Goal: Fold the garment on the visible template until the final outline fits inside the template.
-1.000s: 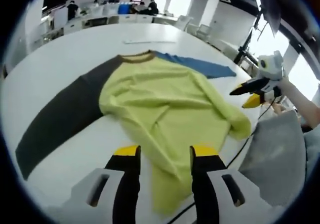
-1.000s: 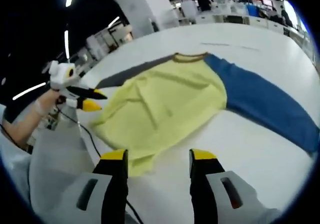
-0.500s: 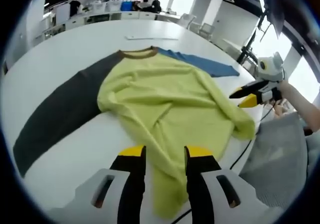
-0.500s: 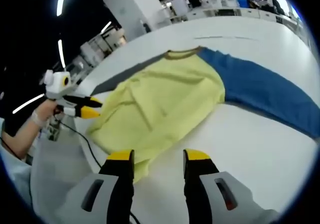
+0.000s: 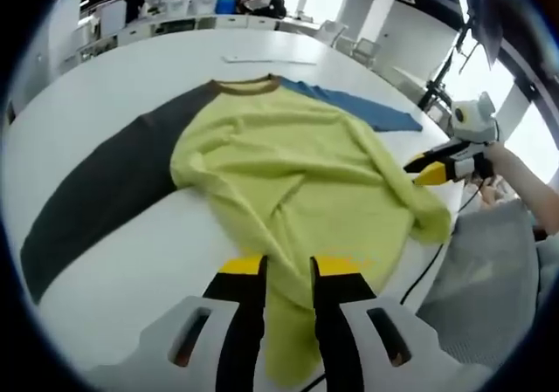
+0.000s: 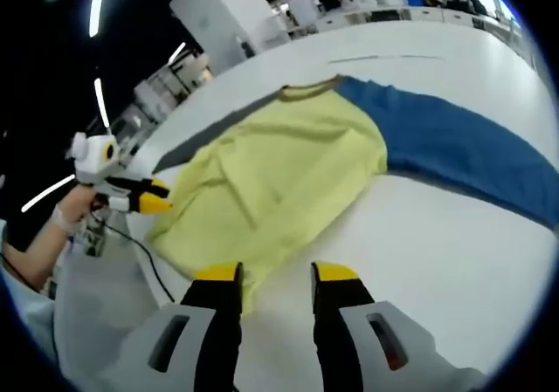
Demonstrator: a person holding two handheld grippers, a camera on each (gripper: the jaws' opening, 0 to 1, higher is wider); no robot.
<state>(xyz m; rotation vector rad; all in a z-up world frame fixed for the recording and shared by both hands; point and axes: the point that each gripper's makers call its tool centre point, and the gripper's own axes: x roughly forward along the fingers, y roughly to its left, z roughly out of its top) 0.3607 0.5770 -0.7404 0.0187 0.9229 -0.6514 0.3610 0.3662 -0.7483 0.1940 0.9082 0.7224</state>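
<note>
I am pinching the shirt (image 5: 288, 182) hem in the left gripper (image 5: 288, 274), jaws seemingly gripping, right gripper (image 6: 275, 278) jaws open over the worktop (image 6: 437, 244).

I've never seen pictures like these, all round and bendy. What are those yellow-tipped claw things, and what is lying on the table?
Those claws are tools. A person holds one hand-held gripper in each hand, and a small camera rides on each, so both pictures look along the claws.

In the left gripper view, the left hand-held gripper rises from the bottom, its jaws close together around a fold of the shirt's hem. The right hand-held gripper comes in from the side, held by the person's hand.

In the right gripper view, the right hand-held gripper has open jaws, holding nothing.

On the white table lies a long-sleeved shirt: yellow-green body, dark grey sleeve, blue sleeve. It is spread out, a bit wrinkled, not yet folded.
</note>
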